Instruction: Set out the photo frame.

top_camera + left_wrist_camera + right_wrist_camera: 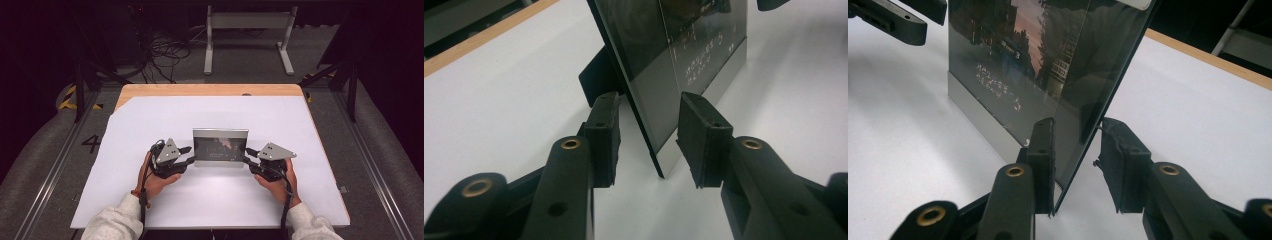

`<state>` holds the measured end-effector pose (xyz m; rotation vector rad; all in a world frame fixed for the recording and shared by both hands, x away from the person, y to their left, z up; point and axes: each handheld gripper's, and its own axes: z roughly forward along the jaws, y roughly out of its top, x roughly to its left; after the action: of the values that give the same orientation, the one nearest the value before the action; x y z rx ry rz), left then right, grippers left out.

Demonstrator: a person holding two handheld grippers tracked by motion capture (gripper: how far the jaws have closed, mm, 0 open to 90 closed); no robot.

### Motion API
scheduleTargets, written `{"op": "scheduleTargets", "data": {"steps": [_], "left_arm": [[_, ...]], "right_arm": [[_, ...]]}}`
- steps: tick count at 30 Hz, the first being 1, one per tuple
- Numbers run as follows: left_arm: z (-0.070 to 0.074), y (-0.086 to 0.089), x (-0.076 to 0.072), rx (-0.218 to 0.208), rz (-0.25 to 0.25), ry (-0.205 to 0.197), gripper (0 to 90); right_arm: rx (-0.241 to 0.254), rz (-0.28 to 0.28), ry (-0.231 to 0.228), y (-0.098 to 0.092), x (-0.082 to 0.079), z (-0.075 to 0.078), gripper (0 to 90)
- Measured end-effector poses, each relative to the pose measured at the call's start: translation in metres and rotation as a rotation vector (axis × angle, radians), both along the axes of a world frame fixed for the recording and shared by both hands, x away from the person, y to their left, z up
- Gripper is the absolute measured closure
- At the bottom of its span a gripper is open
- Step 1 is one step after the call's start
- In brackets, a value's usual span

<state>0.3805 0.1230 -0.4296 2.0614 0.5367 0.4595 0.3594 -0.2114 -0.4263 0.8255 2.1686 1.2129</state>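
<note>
1. A flat rectangular picture frame with a dark glossy photo and a silver band along its foot stands upright, leaning slightly back, near the middle of the white-covered worktop.
2. In the left gripper view a black prop juts from the frame's back and rests on the white surface.
3. The left gripper sits at the frame's left edge. In its own view the frame's lower corner lies between its fingers, which are spread, with a clear gap on both sides and no pad pressing.
4. The right gripper sits at the frame's right edge. Its fingers are spread too; the near pad lies just beside the glass, the far pad stands apart.
5. Each gripper is held by a hand in a light grey sleeve.
6. A bare wooden strip edges the worktop's far side.
</note>
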Motion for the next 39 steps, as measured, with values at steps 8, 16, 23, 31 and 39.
{"op": "scheduleTargets", "data": {"steps": [8, 16, 23, 31, 39], "left_arm": [[0.004, 0.003, -0.002, -0.003, 0.021, -0.006, 52.0], [0.005, 0.007, -0.003, 0.011, 0.042, -0.016, 45.3], [0.005, 0.011, -0.009, 0.055, 0.045, -0.029, 37.5], [0.003, 0.015, -0.012, 0.124, 0.040, -0.034, 28.6], [0.002, 0.017, -0.015, 0.115, 0.039, -0.030, 20.8]], "right_arm": [[-0.013, 0.002, -0.012, -0.001, -0.002, 0.004, 60.6], [-0.030, -0.005, -0.022, -0.004, -0.003, 0.006, 53.9], [-0.060, 0.010, -0.038, -0.005, -0.007, 0.007, 41.6], [-0.097, 0.019, -0.060, -0.006, -0.013, 0.007, 34.0], [-0.124, 0.011, -0.067, -0.008, -0.015, 0.004, 29.7]]}}
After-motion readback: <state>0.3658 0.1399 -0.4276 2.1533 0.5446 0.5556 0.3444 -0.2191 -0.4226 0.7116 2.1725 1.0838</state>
